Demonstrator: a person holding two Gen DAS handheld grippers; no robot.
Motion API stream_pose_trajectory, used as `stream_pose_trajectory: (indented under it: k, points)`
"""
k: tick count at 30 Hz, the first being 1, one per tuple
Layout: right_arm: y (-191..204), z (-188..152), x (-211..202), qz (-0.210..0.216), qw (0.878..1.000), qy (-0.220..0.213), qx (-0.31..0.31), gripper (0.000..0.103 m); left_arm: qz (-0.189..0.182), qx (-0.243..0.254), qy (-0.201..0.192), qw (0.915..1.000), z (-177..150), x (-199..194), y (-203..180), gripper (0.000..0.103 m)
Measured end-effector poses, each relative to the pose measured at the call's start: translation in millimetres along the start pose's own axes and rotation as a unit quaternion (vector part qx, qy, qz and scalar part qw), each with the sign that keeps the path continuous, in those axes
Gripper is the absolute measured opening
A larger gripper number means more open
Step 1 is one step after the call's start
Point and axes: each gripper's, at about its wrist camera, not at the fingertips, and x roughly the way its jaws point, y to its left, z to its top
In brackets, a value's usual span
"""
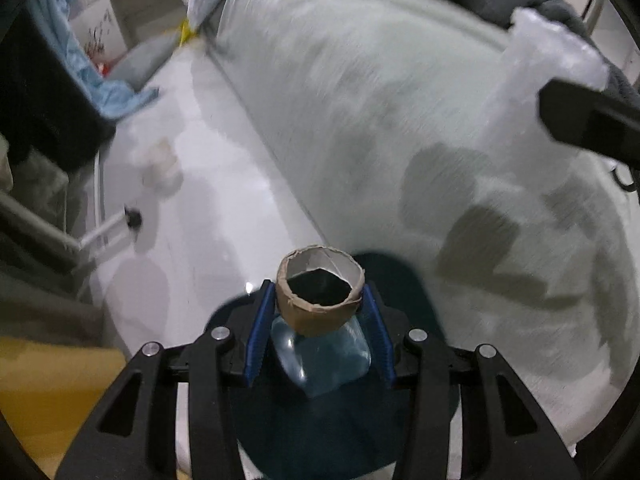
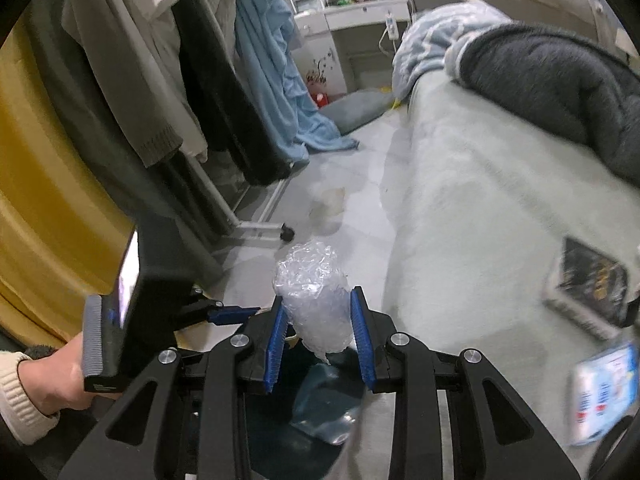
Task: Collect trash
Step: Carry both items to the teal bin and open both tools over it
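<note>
My left gripper [image 1: 320, 292] is shut on a brown cardboard tube [image 1: 320, 312], its open end facing the camera. Straight below it is a dark round bin [image 1: 424, 320] with a bluish plastic piece [image 1: 324, 364] inside. My right gripper [image 2: 318, 300] is shut on a wad of clear bubble wrap [image 2: 312, 300], also above the bin [image 2: 272, 428]. In the left wrist view the bubble wrap [image 1: 552, 52] and a black right finger [image 1: 580, 120] show at upper right. The right wrist view shows the left gripper [image 2: 236, 314] at the left, held by a hand [image 2: 52, 376].
A bed with a pale sheet [image 2: 480, 200] and dark grey blanket [image 2: 560, 80] fills the right side, with a book [image 2: 592, 284] and a packet [image 2: 604, 392] on it. A crumpled pale scrap [image 2: 328, 204] lies on the white floor. Hanging clothes [image 2: 180, 80] and a rack foot [image 2: 286, 234] stand left.
</note>
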Motion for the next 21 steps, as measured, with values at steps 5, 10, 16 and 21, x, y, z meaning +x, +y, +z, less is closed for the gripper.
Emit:
stream_pose_trajectory:
  k: [5, 10, 16, 21]
  points:
    - [12.1, -4.1, 27.9, -0.002, 0.999, 0.035, -0.002, 0.032, -0.015, -0.03, 0.058, 0.9977, -17.3, 22.5, 21.1, 0.047]
    - [20.6, -8.5, 50.7, -0.006, 0.998, 0.065, -0.008, 0.032, -0.02, -0.037, 0.099, 0.9942, -33.4, 34.6, 29.6, 0.047]
    - [29.0, -14.1, 74.7, -0.007, 0.995, 0.097, -0.012, 0.032, -0.026, -0.04, 0.129, 0.9905, -45.8, 39.0, 39.2, 0.048]
    - [35.3, -20.9, 92.9, -0.012, 0.992, 0.123, -0.015, 0.032, -0.029, -0.041, 0.138, 0.9892, -52.8, 36.3, 45.1, 0.06]
